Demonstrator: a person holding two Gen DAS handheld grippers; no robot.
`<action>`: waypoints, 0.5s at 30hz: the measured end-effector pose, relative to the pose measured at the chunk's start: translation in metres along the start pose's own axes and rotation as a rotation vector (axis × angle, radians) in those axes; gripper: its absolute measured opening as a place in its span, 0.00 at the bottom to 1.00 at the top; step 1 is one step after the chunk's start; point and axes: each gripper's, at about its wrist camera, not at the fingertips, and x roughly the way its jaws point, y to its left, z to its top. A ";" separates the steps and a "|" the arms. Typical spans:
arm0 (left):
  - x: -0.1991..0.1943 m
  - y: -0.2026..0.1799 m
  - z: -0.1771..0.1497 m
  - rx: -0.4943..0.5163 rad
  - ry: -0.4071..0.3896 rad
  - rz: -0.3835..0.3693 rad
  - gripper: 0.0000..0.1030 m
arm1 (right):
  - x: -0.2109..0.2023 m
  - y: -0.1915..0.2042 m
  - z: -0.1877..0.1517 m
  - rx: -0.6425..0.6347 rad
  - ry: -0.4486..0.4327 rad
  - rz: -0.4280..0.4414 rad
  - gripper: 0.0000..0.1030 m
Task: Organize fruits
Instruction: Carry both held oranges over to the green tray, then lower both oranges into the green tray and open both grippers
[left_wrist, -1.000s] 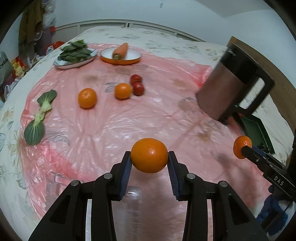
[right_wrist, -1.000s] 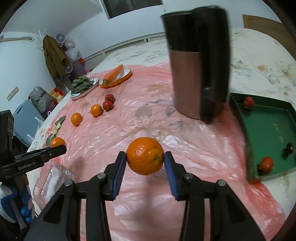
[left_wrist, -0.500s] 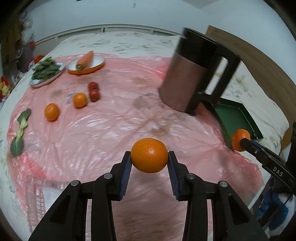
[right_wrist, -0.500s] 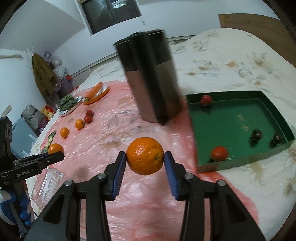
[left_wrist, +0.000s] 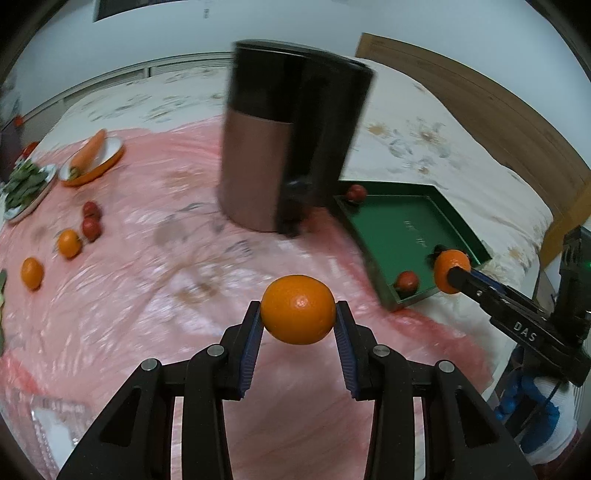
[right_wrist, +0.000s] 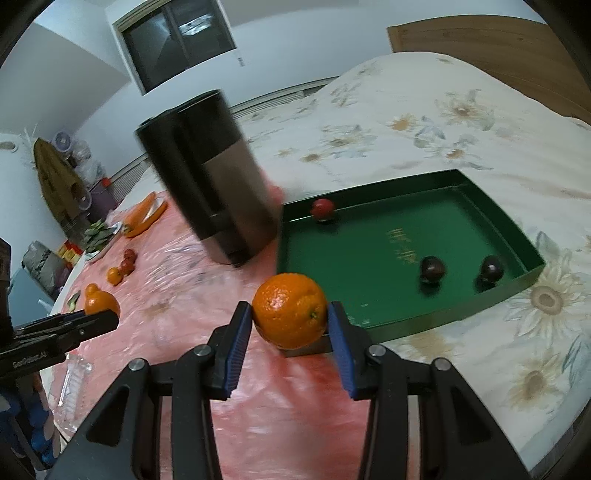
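My left gripper (left_wrist: 298, 321) is shut on an orange (left_wrist: 297, 309), held above the pink plastic sheet. My right gripper (right_wrist: 290, 325) is shut on a second orange (right_wrist: 289, 311), hovering at the near left corner of the green tray (right_wrist: 406, 332). In the left wrist view the right gripper's orange (left_wrist: 451, 271) hangs over the tray's (left_wrist: 402, 229) near right part. The tray holds a red fruit (right_wrist: 322, 209) at its far corner and two dark fruits (right_wrist: 432, 268) near its right end; another red fruit (left_wrist: 407, 281) sits near its front wall.
A tall black and copper jug (left_wrist: 288, 155) stands just left of the tray. Two oranges (left_wrist: 68, 243) and two red fruits (left_wrist: 91, 225) lie on the sheet at left. Behind them, a carrot on an orange plate (left_wrist: 92, 158) and a plate of greens (left_wrist: 26, 184).
Both grippers have swung right across the sheet with their oranges. The jug and green tray have come much closer; the right gripper now reaches the tray's corner.
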 end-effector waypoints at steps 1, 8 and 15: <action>0.003 -0.006 0.002 0.009 0.000 -0.005 0.33 | 0.000 -0.006 0.002 0.006 -0.003 -0.008 0.61; 0.025 -0.042 0.018 0.073 0.008 -0.047 0.33 | 0.001 -0.040 0.013 0.033 -0.023 -0.059 0.61; 0.050 -0.073 0.028 0.135 0.019 -0.067 0.33 | 0.010 -0.069 0.023 0.049 -0.032 -0.099 0.61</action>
